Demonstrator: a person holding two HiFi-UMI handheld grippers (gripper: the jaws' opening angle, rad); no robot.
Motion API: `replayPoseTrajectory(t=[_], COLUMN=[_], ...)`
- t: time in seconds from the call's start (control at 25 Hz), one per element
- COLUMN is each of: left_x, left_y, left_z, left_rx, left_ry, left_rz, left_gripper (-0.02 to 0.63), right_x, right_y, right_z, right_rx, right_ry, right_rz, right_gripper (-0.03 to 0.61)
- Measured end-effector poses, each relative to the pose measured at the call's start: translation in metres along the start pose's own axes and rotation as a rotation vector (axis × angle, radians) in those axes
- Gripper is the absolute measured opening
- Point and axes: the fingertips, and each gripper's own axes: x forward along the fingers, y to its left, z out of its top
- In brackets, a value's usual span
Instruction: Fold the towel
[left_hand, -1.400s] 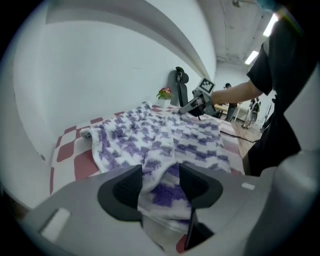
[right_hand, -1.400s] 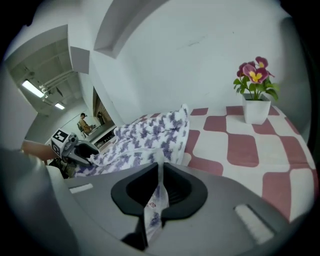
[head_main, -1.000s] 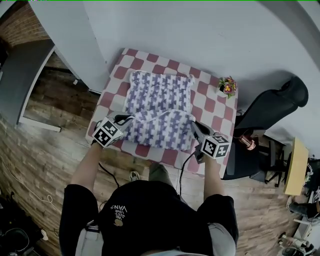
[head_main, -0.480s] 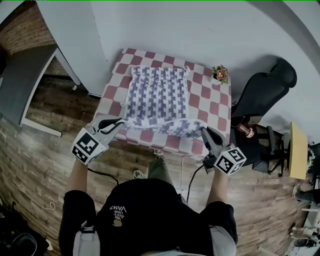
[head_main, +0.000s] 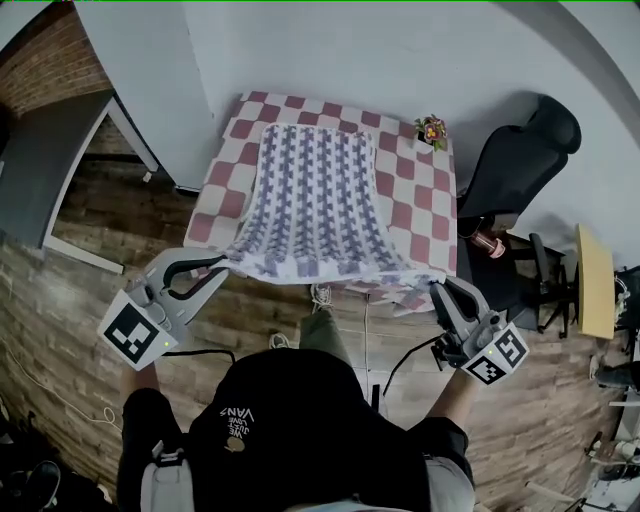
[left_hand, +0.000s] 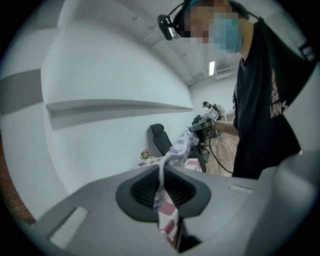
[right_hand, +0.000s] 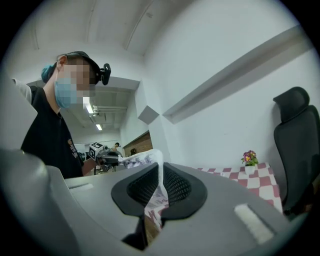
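At the left of the head view, the left gripper (head_main: 222, 263) is clenched on the towel's near left corner; its own view shows a thin fold of cloth pinched between the ribbed pads. From there the towel (head_main: 320, 200) runs rightward as a taut near edge, lifted clear of the checked table (head_main: 228, 170) and drawn out past its front edge, while the far part lies flat on the tabletop and reaches nearly to the wall side. Its long axis runs from the person to the wall, so the cloth lies straight ahead of both sets of jaws. The right gripper (head_main: 441, 287) grasps the near right corner the same way — its pads are closed on a sliver of fabric. Neither hand looks nearer than the other; the held edge sits roughly square to the table. Judging by that, the fold calls for carrying both corners forward together over the flat part — toward the far edge, beside the flower pot (head_main: 431, 130).
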Motion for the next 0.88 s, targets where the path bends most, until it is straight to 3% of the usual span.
replayPoseTrajectory(t=[0.12, 0.24, 0.44, 0.6, 0.88], left_x=[-0.014, -0.020, -0.001, 0.040, 0.127], left_y=[-0.001, 0.007, 0.021, 0.068, 0.138], left_z=[0.017, 0.014, 0.001, -0.027, -0.102], left_rx=[0.076, 0.008, -0.021, -0.050, -0.230], left_ry=[0.005, 0.032, 0.023, -0.002, 0.135], left_rz=[-0.027, 0.004, 0.039, 0.065, 0.082], left_gripper=[0.028, 0.028, 0.028, 0.026, 0.021], right_x=[-0.007, -0.005, 0.014, 0.057, 0.136], right_y=[0.012, 0.012, -0.009, -0.061, -0.158], right_z=[0.020, 0.031, 0.017, -0.005, -0.049], right_rx=[-0.049, -0.073, -0.032, 0.062, 0.231], right_ry=[-0.025, -0.041, -0.010, 0.033, 0.142], right_rz=[0.025, 0.041, 0.038, 0.021, -0.036], right_gripper=[0.034, 0.034, 0.034, 0.034, 0.032])
